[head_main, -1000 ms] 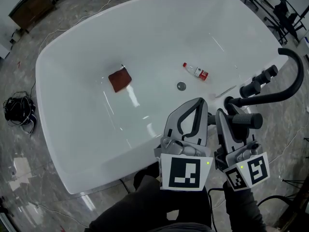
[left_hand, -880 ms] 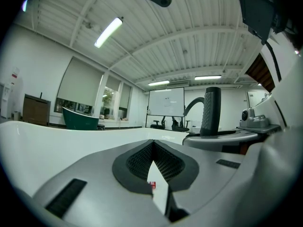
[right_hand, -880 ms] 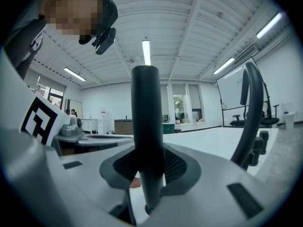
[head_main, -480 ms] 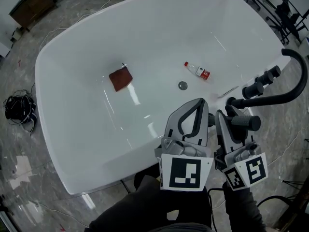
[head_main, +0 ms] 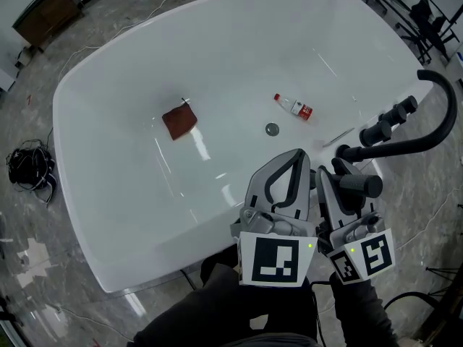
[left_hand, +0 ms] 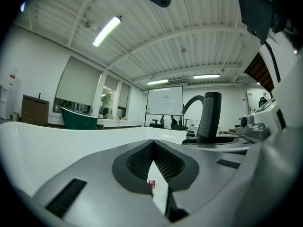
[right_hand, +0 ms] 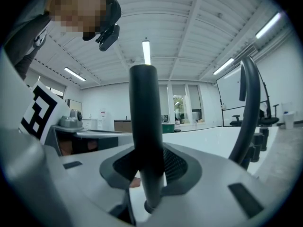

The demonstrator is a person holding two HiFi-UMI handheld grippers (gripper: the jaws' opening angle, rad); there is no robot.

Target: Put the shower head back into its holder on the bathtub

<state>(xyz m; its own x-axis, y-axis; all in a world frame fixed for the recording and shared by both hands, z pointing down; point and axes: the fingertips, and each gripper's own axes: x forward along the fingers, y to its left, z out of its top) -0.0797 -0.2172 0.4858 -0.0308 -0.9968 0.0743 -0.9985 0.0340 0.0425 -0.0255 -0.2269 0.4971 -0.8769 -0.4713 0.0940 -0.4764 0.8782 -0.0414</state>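
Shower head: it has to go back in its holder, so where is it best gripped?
Mid-shaft on the shower head, from the side, jaws across it: it's a straight round bar. The right hand-held gripper is clamped there.

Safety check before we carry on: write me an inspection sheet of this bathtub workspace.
Surface: white oval bathtub, round metal drain in its floor.
Job's things: black rod-shaped shower head in the right gripper, beside the black curved faucet; its holder cannot be told apart.
Clutter: brown square pad and small clear plastic bottle with red label, both lying in the tub.
Grippers: left gripper fingers together, empty; right gripper fingers closed on the shower head.
Cables: black cable bundle on the floor, left of the tub.
Surroundings: grey marble floor, brown wooden cabinet, black chairs.
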